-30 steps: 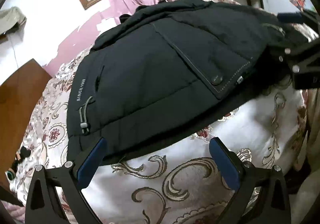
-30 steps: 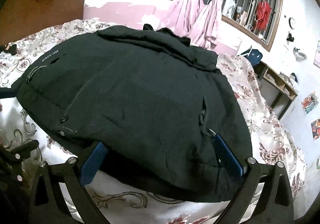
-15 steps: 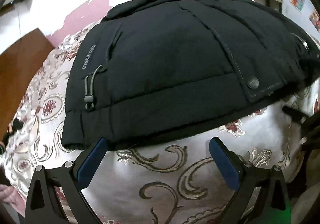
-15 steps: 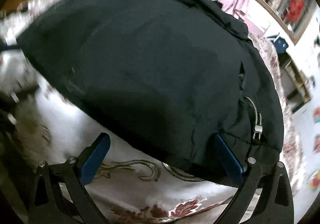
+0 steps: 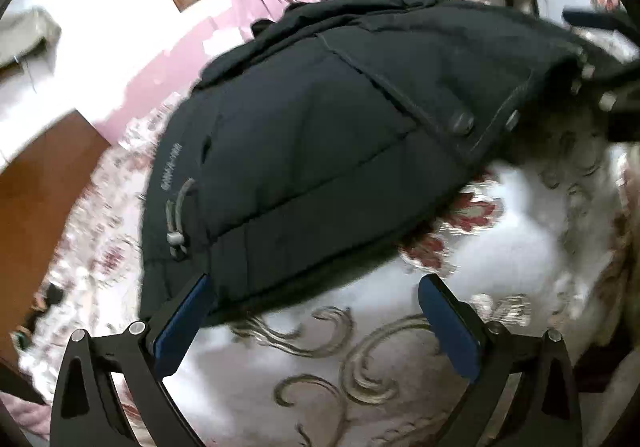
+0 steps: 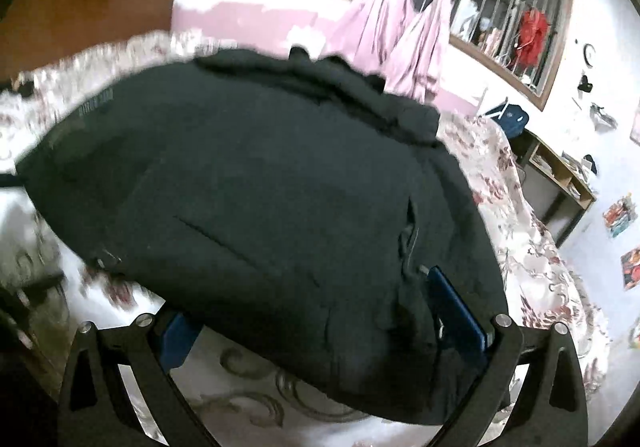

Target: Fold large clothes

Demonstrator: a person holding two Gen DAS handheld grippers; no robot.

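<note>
On the bed (image 5: 400, 367), over its floral cover, a black padded jacket (image 5: 312, 151) lies spread out, hem toward both cameras and collar toward the pink curtains (image 6: 408, 19) at the barred window. The left claw (image 5: 316, 311) has its blue pads wide apart at the hem; the left pad touches the jacket's lower corner near a drawstring toggle (image 5: 176, 237), while the right pad is over bare cover. The right claw (image 6: 320, 319) is also spread apart, with the hem bulging between its pads and overlapping both; nothing is pinched. A wooden headboard (image 6: 80, 11) stands behind the jacket.
</note>
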